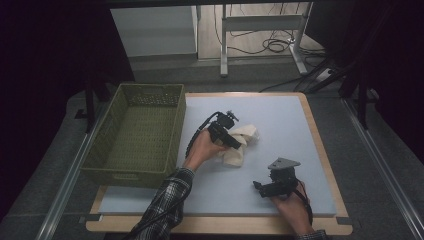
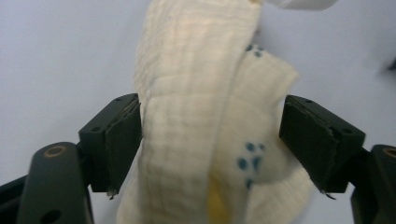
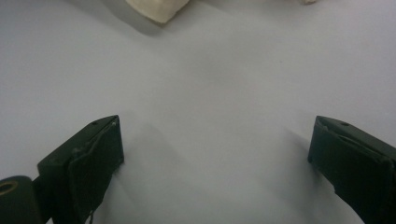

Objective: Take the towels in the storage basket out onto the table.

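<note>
In the left gripper view the two black jaws of the left gripper stand apart with a bunched cream cloth between them; the near pad looks to brush the fold, the far one stands clear, so nothing is clamped. The cloth, printed with small blue marks, lies crumpled on the pale blue mat, just right of the green basket in the high view, where the left gripper sits over it. To do this step well, I would judge that the jaws should drop lower around the thickest fold and close on several layers at once, so the cloth lifts in one bundle and does not trail or slip out on the way to the basket. The right gripper, farther right of the basket and nearer the person, shows wide jaws over bare mat, holding nothing. The mat covers a wooden table, with the basket at its left edge. Beyond the basket is a dim room: grey floor, a desk frame and loose cables.
</note>
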Demonstrator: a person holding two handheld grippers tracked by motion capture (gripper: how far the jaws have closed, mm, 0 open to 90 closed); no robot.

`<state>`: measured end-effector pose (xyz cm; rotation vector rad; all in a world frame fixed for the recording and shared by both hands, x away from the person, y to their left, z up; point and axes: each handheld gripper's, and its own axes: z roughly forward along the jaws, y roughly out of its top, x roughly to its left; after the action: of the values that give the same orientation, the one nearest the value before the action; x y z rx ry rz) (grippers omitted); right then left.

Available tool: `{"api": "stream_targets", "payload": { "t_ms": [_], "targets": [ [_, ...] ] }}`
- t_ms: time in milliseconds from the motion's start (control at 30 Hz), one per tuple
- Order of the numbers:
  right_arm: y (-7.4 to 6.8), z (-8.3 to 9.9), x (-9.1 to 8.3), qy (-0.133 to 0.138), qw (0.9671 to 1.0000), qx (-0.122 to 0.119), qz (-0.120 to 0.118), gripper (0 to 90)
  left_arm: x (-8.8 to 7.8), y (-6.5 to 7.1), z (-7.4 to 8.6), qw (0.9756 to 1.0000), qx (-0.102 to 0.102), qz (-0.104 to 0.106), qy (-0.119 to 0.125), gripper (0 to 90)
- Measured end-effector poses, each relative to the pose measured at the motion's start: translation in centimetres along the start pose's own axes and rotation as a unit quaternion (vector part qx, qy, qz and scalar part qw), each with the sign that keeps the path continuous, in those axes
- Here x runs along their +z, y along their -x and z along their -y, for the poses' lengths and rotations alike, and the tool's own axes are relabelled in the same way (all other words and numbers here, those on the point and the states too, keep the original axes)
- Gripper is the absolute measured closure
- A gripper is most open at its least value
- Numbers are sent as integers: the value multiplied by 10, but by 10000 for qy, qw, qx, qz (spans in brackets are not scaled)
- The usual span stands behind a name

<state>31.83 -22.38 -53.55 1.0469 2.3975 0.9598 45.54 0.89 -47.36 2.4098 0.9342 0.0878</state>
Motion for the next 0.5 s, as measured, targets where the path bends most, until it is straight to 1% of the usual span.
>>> {"api": "stream_targets", "payload": {
  "t_ms": [67,167,233,333,467,500],
  "targets": [
    [0,0,0,-1,10000,-2,0,35,-7,3,0,9999,104,-32,-23,196],
    [0,0,0,1,10000,-4,1,36,-15,5,2,9998,186,-86,-36,187],
    [0,0,0,1,10000,-1,-1,36,-20,5,4,9998,188,-87,-30,187],
    [0,0,0,4,10000,-9,4,36,-28,4,8,9996,186,-189,-35,189],
    [0,0,0,-1,10000,-2,-4,36,-42,4,14,9997,138,-185,52,205],
    [0,0,0,-2,10000,-1,-8,36,-46,4,16,9998,123,-166,60,223]
  ]
}}
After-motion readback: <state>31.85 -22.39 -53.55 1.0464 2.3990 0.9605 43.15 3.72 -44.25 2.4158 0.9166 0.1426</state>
